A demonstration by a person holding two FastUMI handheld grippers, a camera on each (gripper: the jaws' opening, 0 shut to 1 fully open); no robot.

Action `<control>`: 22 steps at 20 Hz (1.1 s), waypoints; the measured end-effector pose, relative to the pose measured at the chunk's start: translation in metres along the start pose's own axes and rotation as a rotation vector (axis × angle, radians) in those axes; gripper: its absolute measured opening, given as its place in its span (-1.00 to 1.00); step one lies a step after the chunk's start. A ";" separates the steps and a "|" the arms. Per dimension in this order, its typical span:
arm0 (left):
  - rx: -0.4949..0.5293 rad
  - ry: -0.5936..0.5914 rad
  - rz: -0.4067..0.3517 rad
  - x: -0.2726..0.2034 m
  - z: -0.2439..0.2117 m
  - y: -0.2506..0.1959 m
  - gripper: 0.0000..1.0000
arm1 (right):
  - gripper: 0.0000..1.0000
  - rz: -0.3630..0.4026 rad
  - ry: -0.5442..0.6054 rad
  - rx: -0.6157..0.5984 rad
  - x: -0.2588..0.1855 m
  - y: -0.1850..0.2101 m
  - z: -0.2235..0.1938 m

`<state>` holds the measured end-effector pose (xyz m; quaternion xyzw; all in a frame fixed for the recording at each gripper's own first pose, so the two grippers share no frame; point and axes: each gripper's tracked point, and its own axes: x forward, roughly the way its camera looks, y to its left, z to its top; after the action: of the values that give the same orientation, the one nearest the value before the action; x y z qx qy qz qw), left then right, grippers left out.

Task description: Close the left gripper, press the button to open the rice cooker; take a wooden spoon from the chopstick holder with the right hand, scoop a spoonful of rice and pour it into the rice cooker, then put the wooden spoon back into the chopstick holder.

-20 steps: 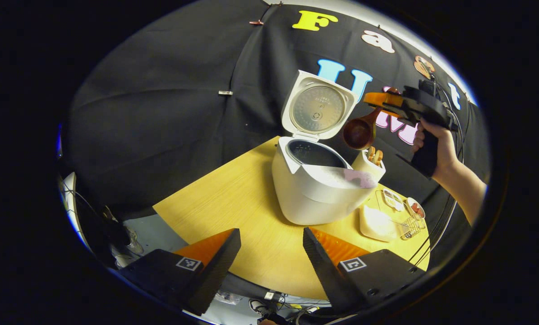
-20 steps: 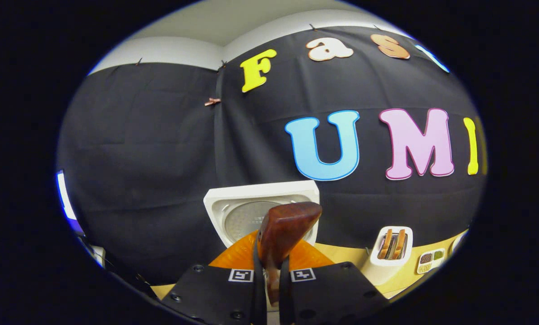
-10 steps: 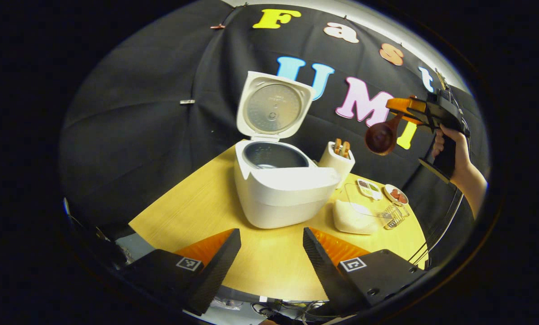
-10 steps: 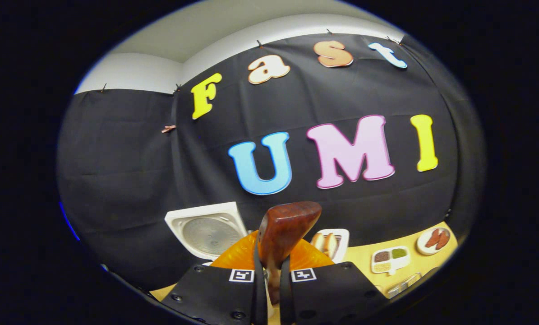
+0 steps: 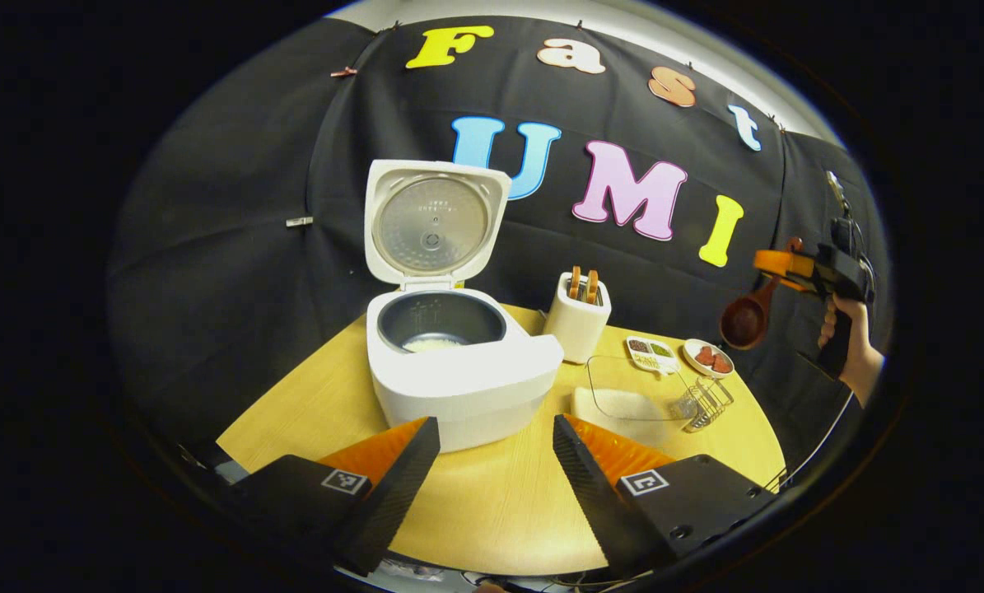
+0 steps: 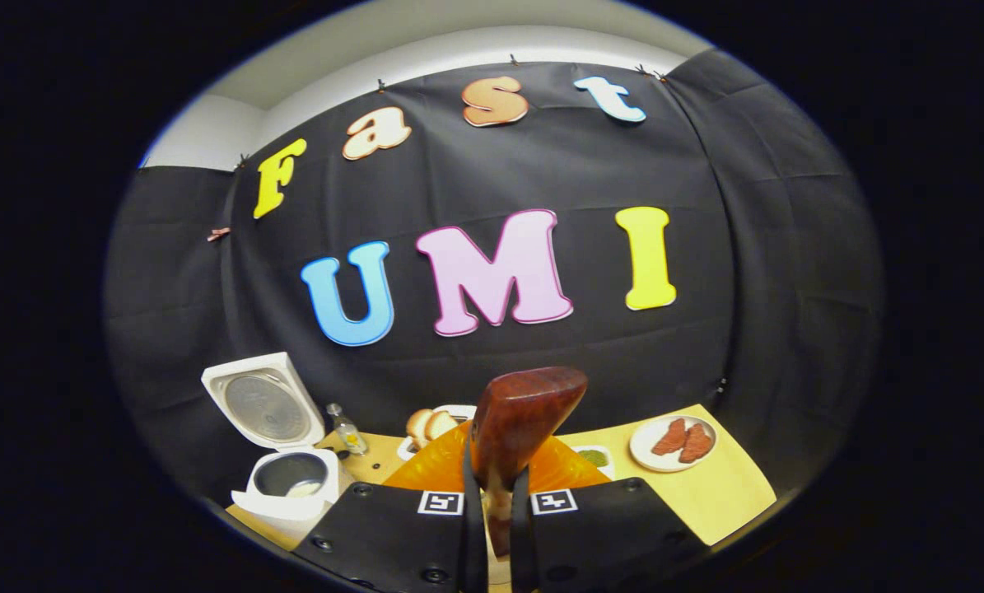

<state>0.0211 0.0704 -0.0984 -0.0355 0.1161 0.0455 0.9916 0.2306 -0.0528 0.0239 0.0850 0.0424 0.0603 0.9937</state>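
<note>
A white rice cooker (image 5: 459, 371) is seen on the yellow table with its lid raised upright and what may be some rice in its dark pot. Just beside it stands a white chopstick holder (image 5: 576, 325). A brown wooden spoon (image 5: 747, 317) is held aloft, well apart from both, bowl hanging low.

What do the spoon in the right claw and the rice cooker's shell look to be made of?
Spoon: wood, judging by its reddish-brown colour and the sheen on its handle, probably varnished. Rice cooker: the shell looks like smooth white moulded plastic; the open lid's inner plate is dull grey and looks metallic, though I can't be sure.
</note>
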 end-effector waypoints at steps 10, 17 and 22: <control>-0.011 -0.070 0.124 0.002 0.044 -0.037 0.92 | -0.70 -0.094 0.162 0.104 0.041 -0.113 -0.080; -0.019 -0.144 0.174 0.003 0.083 -0.054 0.91 | -0.70 -0.111 0.262 0.187 0.067 -0.137 -0.150; -0.085 -0.118 0.207 -0.001 0.078 -0.047 0.92 | -0.70 -0.145 0.330 0.202 0.079 -0.142 -0.196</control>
<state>0.0420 0.0299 -0.0199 -0.0625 0.0585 0.1545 0.9843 0.3067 -0.1494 -0.1992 0.1700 0.2165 -0.0027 0.9614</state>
